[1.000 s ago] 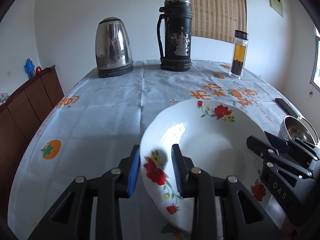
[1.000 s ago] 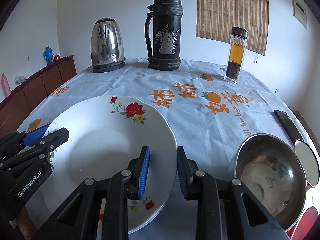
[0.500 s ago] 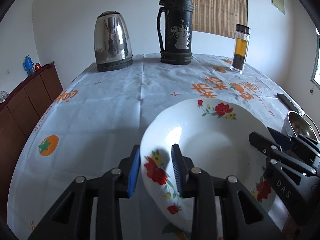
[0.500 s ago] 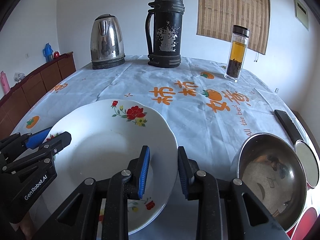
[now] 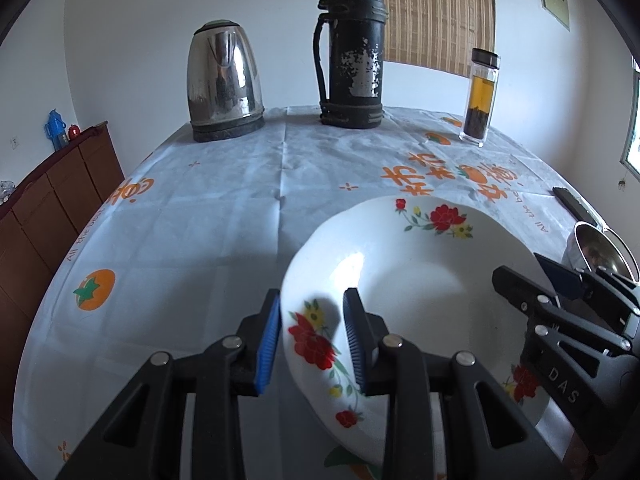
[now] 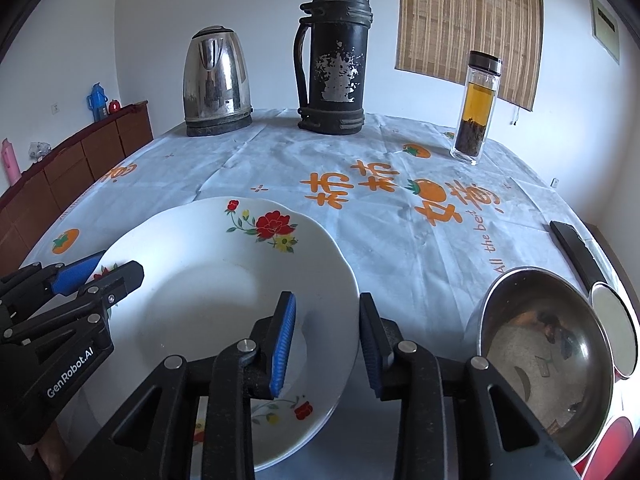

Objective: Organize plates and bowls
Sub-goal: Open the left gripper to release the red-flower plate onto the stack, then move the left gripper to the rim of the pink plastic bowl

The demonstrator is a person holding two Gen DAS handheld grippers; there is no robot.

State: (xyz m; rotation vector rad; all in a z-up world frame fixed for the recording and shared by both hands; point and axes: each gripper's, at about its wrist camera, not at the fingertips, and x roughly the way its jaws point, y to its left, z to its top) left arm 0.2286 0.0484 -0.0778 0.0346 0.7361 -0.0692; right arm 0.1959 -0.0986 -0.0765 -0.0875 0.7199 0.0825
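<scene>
A white deep plate with red flowers (image 5: 412, 280) (image 6: 208, 292) is held near the table's front. My left gripper (image 5: 312, 336) straddles its left rim, pads on either side of the rim. My right gripper (image 6: 326, 340) straddles its right rim the same way. Each gripper shows in the other's view, the right one in the left wrist view (image 5: 560, 320) and the left one in the right wrist view (image 6: 68, 304). A steel bowl (image 6: 540, 360) sits to the right of the plate, with a smaller round dish (image 6: 616, 332) behind it.
At the far end of the table (image 6: 360, 216) stand a steel kettle (image 5: 224, 88), a black thermos (image 5: 352, 56) and a glass tea bottle (image 5: 480, 96). A dark flat remote (image 6: 572, 248) lies at the right edge. A wooden cabinet (image 5: 52, 208) stands left.
Both views have dropped and moved slightly back; the far objects sit lower relative to the table. The plate stays between both grippers' pads.
</scene>
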